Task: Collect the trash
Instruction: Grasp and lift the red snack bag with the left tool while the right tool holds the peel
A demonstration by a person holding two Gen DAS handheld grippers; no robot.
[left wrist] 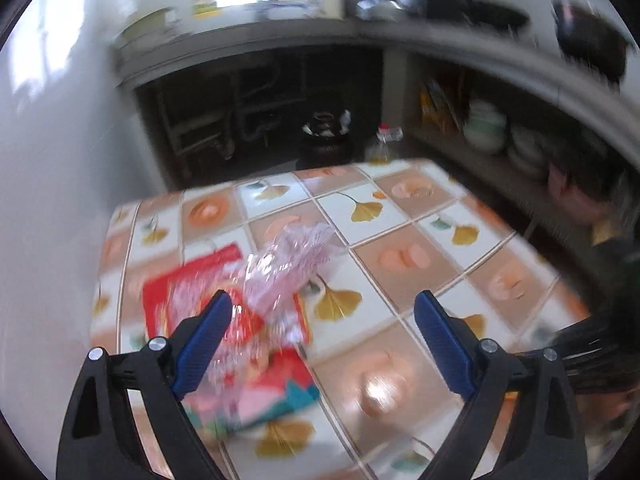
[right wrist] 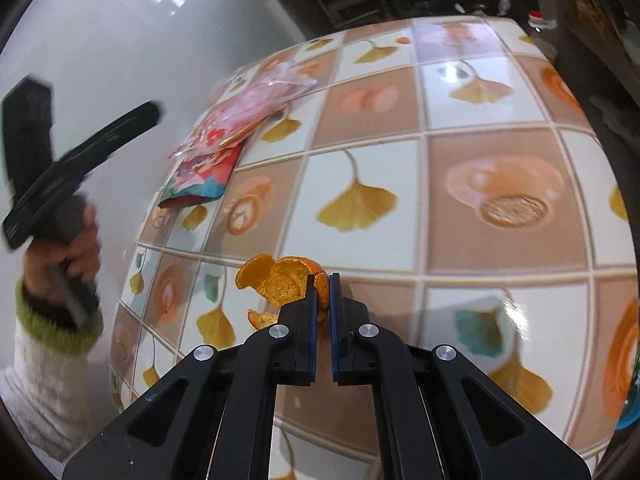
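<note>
left gripper [left wrist: 323, 307]: 1, jaws spread wide, nothing between the blue pads, hovers above table over the wrapper pile; in the right wrist view seen blurred at far left, gripped by a hand [right wrist: 66, 248] in a white sleeve with green cuff
right gripper [right wrist: 323, 280]: 1, jaws nearly shut, pinching the orange peel at its right edge
orange peel [right wrist: 280, 282]: 1 large curled piece held at the fingertips, lifted or resting on the cloth cannot tell; 1 small scrap [right wrist: 260, 318] just below-left of it
clear pink wrapper [left wrist: 288, 264]: 1, crinkled plastic, lies on top of the red packet, near the table's left edge
red packet [left wrist: 192, 292]: 1, flat, printed, red and teal, under the wrapper; same pair seen in right wrist view, wrapper [right wrist: 260, 100] and packet [right wrist: 200, 178], well apart from the peel
table [left wrist: 420, 240]: 1, covered in glossy cloth with ginkgo-leaf and cup squares
oil bottle [left wrist: 382, 146]: 1, red cap, on the floor beyond the table's far edge
dark pot [left wrist: 326, 136]: 1, beside the bottle, under the counter
bowls [left wrist: 486, 128]: stack on the right lower shelf, count unclear, blurred
counter [left wrist: 280, 40]: 1, along the far wall, items on it too blurred to count
</note>
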